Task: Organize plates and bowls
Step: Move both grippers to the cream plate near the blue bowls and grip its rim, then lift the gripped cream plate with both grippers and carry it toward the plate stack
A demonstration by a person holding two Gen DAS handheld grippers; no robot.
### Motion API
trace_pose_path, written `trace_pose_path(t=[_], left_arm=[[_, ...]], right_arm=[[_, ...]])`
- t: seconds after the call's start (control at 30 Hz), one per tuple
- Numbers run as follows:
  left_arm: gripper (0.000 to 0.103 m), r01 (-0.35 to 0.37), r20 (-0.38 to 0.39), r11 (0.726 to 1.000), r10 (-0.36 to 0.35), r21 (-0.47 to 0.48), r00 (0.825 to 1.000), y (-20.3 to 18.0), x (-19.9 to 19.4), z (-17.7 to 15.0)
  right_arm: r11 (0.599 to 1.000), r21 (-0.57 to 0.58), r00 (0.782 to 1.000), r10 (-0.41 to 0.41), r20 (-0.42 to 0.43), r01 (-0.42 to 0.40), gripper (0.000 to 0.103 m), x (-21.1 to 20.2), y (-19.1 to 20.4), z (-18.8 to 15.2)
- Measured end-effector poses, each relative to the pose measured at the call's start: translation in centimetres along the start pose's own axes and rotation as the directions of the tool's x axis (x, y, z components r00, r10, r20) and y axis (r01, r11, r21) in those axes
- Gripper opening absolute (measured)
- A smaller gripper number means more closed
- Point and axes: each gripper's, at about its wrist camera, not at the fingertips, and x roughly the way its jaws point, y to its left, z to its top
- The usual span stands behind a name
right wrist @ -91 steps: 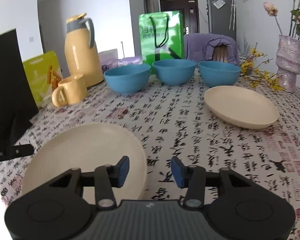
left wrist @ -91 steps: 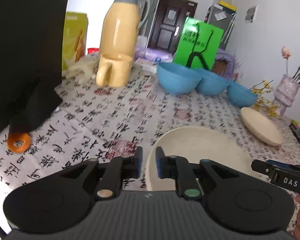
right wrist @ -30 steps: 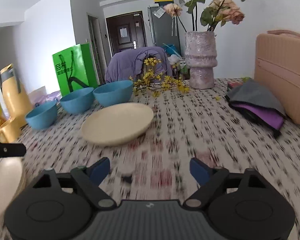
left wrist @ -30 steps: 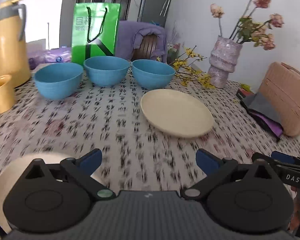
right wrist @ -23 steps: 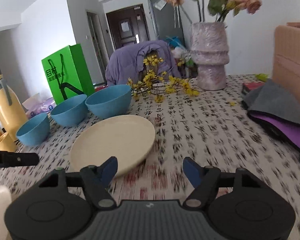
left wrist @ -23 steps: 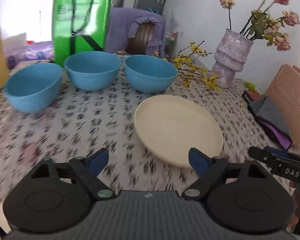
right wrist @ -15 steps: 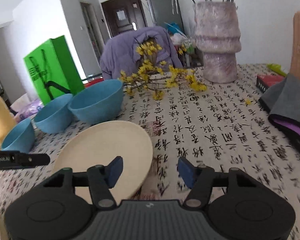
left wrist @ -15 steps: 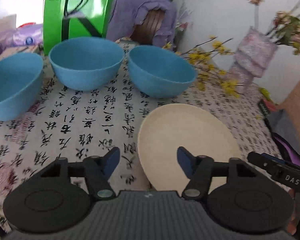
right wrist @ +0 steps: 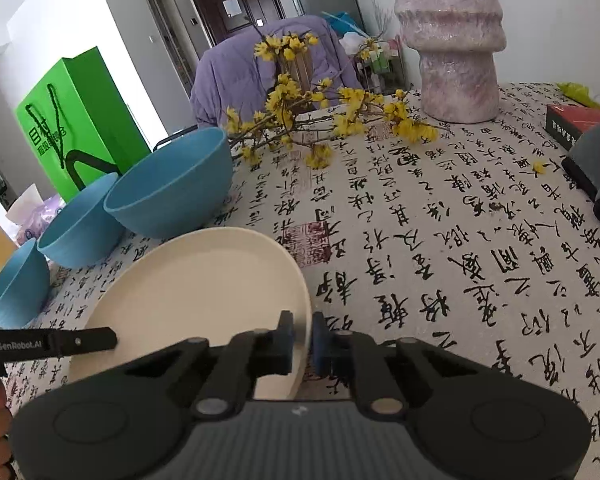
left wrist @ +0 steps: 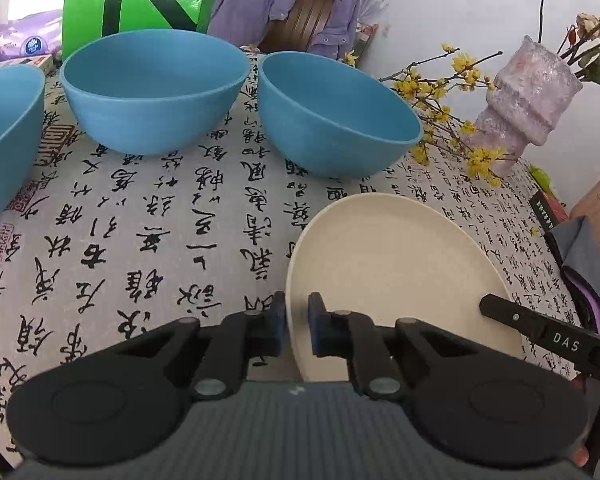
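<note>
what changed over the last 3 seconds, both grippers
Both grippers swung right, away from the near cream plate, opened wide, then closed in on the far cream plate. The left gripper now pinches its left rim, the right gripper its right rim. The three blue bowls and vase stayed put.
</note>
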Motion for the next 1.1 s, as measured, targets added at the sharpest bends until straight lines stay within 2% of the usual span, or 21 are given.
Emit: trace_pose_path(t=[0.27, 0.53, 0.67, 0.87, 1.1], left_arm=[[0.01, 0.009, -0.002, 1.0, -0.009, -0.003, 1.0, -0.3, -2.4, -0.4], [0.009, 0.051, 0.038, 0.999, -0.051, -0.005, 0.998, -1.3, -9.1, -3.6], [0.009, 0.04, 0.06, 0.999, -0.04, -0.003, 0.997, -1.7, -12.6, -6.3], [0.01, 0.019, 0.093, 1.0, -0.019, -0.003, 0.996, -2.1, -18.2, -11.2], [0.01, 0.024, 0.146, 1.0, -0.023, -0.003, 0.989, -1.6, -24.4, -19.0]], right_arm=[[1.0, -0.007, 1.0, -0.009, -0.001, 0.009, 0.009, -1.5, 0.5, 0.0], [0.999, -0.045, 0.998, 0.005, 0.057, -0.002, 0.009, -8.1, 2.0, -1.6], [0.998, -0.058, 0.997, 0.013, 0.077, -0.009, 0.009, -11.9, 3.1, -3.5], [0.998, -0.061, 0.995, 0.031, 0.095, -0.025, 0.009, -17.4, 4.4, -8.2], [0.997, -0.043, 0.99, 0.064, 0.129, -0.059, 0.009, -23.3, 5.7, -14.6]])
